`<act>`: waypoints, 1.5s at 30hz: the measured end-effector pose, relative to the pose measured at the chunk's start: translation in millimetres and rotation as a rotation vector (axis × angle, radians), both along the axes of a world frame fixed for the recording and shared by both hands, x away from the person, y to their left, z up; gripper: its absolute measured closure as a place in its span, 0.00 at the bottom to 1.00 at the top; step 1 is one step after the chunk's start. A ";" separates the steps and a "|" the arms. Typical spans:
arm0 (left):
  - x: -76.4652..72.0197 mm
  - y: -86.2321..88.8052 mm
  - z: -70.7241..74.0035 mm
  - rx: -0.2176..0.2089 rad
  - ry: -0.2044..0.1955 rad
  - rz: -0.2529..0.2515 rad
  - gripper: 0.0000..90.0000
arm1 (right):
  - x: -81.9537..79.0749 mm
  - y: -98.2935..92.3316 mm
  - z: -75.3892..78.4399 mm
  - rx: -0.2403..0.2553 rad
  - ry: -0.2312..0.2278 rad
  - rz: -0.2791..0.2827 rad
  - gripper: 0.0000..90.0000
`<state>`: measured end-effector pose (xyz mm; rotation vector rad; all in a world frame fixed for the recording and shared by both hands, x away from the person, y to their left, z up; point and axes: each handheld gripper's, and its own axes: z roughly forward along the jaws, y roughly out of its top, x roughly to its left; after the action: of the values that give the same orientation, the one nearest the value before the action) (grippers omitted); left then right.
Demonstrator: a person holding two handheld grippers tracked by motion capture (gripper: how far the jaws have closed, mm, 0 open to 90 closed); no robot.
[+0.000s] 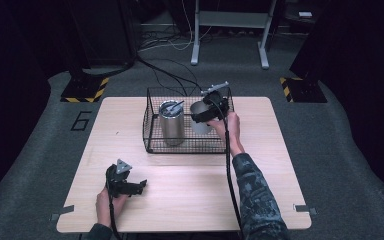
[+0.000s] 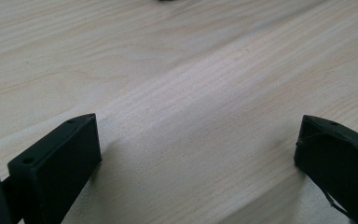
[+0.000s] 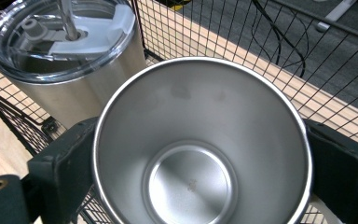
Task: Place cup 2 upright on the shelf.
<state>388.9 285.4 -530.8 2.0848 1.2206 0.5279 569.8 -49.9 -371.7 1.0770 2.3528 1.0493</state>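
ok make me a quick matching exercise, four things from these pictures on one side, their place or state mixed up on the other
Things:
1. lidded tumbler
2. open steel cup
3. left gripper
4. wire basket

States:
A. open, holding nothing, low over the table
B. clamped between the right gripper's jaws
C. stands on the table
D. upright in the basket, lid and straw on

Pairs: 1-D, 2-B, 3-A, 4-C

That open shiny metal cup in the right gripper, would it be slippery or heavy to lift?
The steel cup looks empty, so probably light. Its polished wall may be slippery, though the right gripper clamps it from both sides. It is likely stiff, not fragile, and could roll if laid down.
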 end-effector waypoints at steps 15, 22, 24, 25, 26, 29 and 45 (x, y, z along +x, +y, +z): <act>-0.1 -0.4 -0.3 -0.001 -0.004 0.005 0.00 | 7.7 4.1 -19.8 -0.011 0.045 -0.023 0.06; -0.2 -0.4 -0.4 -0.001 -0.005 0.005 0.00 | 9.3 7.3 -27.4 -0.030 0.058 -0.026 0.06; 0.0 -0.2 -0.3 0.003 -0.006 0.003 0.00 | 9.9 8.2 -29.7 -0.028 0.062 -0.024 0.06; -0.1 -0.3 -0.3 0.002 -0.005 0.004 0.00 | 10.0 8.8 -30.7 -0.028 0.065 -0.025 0.06; -0.2 -0.4 -0.3 0.000 -0.004 0.004 0.00 | 10.3 9.0 -31.4 -0.030 0.065 -0.022 0.06; -0.2 -0.4 -0.3 0.000 -0.004 0.005 0.00 | 10.9 10.3 -34.2 -0.036 0.068 -0.027 0.06; -0.2 -0.4 -0.3 0.000 -0.005 0.004 0.00 | 12.5 14.4 -45.8 -0.058 0.089 -0.031 0.06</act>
<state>388.7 285.0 -531.2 2.0805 1.2228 0.5344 582.3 -35.5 -417.5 1.1571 2.4115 0.9342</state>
